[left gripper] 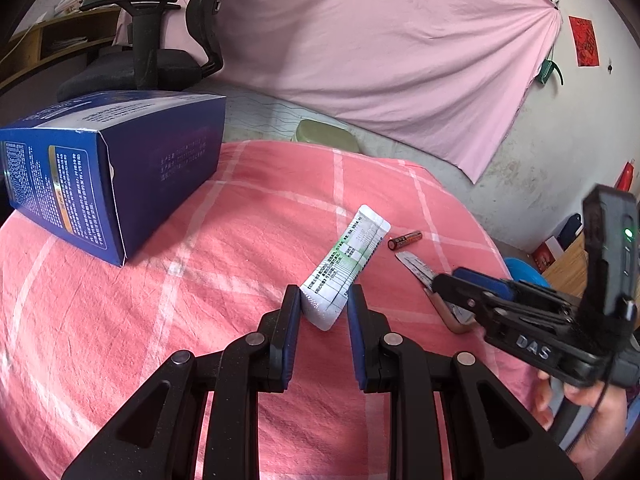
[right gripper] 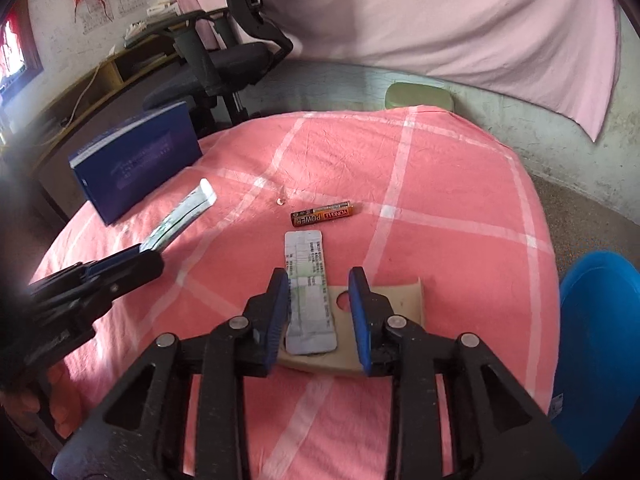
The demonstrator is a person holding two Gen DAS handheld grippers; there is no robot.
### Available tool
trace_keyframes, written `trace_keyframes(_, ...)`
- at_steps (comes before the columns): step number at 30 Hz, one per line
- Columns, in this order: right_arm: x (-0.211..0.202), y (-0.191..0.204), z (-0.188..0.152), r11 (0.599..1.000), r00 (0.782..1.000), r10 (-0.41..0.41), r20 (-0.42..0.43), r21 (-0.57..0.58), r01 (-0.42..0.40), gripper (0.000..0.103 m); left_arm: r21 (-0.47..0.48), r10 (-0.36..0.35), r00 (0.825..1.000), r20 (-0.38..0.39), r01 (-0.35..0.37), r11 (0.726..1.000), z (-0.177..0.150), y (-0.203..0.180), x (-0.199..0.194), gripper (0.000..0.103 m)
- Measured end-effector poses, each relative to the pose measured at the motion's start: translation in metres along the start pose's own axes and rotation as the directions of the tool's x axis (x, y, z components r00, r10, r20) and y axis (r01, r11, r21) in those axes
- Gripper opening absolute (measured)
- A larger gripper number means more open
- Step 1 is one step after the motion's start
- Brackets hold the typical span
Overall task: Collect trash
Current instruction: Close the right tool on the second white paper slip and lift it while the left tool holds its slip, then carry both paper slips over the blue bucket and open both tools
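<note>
Nearest, the left tongs (left gripper: pixel 323 300) clamp the end of a white sachet (left gripper: pixel 348 258), lifted off the pink checked bench (right gripper: pixel 440 184). Right tongs (right gripper: pixel 319 288) stand apart — a flat sachet (right gripper: pixel 308 280) on a cardboard scrap (right gripper: pixel 400 296) lies between, unpinched. Beyond: a battery (right gripper: pixel 323 213), then a blue box (right gripper: pixel 136 160).

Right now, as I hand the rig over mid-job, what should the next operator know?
Left gripper: shut on a white green-printed sachet, lifted off the pink checked tablecloth.
Right gripper: open, jaws either side of a second flat white sachet lying on a tan cardboard piece; not gripped.
Loose: orange-and-black battery just beyond it.
Done: one sachet picked up.
Left: second sachet, cardboard, battery. The blue plastic tub beside the table may be the bin.
</note>
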State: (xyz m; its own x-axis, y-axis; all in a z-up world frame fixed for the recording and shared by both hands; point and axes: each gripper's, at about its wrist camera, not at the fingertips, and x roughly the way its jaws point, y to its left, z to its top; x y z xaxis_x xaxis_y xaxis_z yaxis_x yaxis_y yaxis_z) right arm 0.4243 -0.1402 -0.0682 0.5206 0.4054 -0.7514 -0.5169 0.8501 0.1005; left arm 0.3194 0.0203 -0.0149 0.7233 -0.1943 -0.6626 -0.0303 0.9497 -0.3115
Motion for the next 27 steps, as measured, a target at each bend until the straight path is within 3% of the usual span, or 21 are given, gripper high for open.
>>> trace_keyframes(11,0.021,0.008,0.008,0.998,0.996,0.053,-0.067,-0.038,-0.056,0.049,-0.019,-0.009,1.000,-0.014,0.009,1.000,0.005,0.013,0.000,0.019)
trace_keyframes(17,0.017,0.004,0.006,0.998,0.998,0.054,-0.043,-0.017,-0.055,0.038,-0.014,0.000,1.000,0.000,0.000,1.000,0.005,0.009,-0.001,0.019)
trace_keyframes(22,0.001,0.014,0.003,0.998,0.999,-0.007,0.037,-0.069,0.010,0.038,-0.023,0.008,0.999,0.050,-0.007,1.000,0.005,0.006,-0.010,0.019)
trace_keyframes(24,-0.016,0.016,0.000,0.997,0.993,-0.028,0.116,-0.071,0.036,0.038,-0.020,0.015,0.995,0.096,-0.013,1.000,0.005,0.003,-0.018,0.019)
trace_keyframes(27,-0.049,0.011,-0.007,0.999,0.964,-0.022,0.266,-0.029,0.030,0.038,-0.005,0.016,0.986,0.168,-0.016,1.000,0.005,-0.006,-0.030,0.019)
